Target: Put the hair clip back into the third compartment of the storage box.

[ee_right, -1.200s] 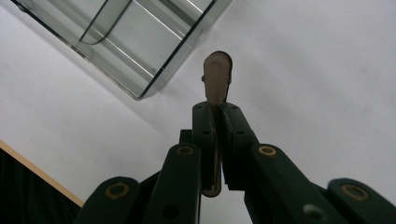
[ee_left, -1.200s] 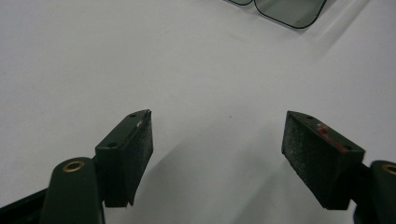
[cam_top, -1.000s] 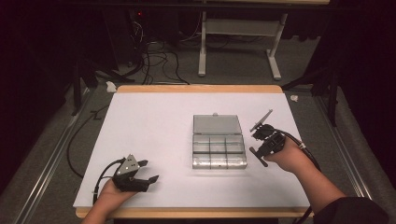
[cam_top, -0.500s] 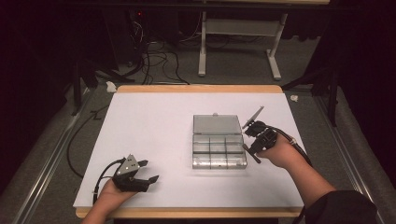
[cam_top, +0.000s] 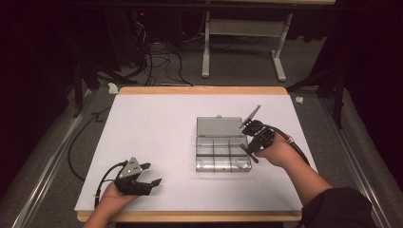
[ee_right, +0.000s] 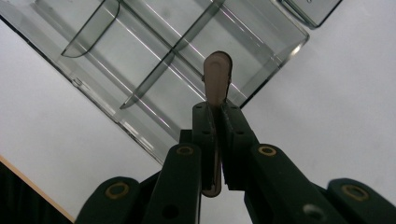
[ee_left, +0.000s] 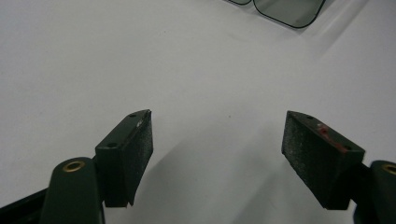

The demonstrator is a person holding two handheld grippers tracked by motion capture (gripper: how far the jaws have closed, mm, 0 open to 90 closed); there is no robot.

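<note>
Clear plastic divided box [ee_right: 187, 60], flat tan stick [ee_right: 216, 81] pinched in right hand-held gripper [ee_right: 217, 121]

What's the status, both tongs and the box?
Left tongs open, idle near table's front edge. Right tongs shut on a flat tan stick, over the open clear compartment box. Nothing in the way.

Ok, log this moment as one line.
right gripper: shut on wooden stick, over open clear box | left gripper: open, on table

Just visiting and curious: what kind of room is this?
Probably a lab or recording studio, not a home: a white-topped table in a dark room, cables on the carpet, and a person working hand-held tongs beside a clear compartment box.
</note>
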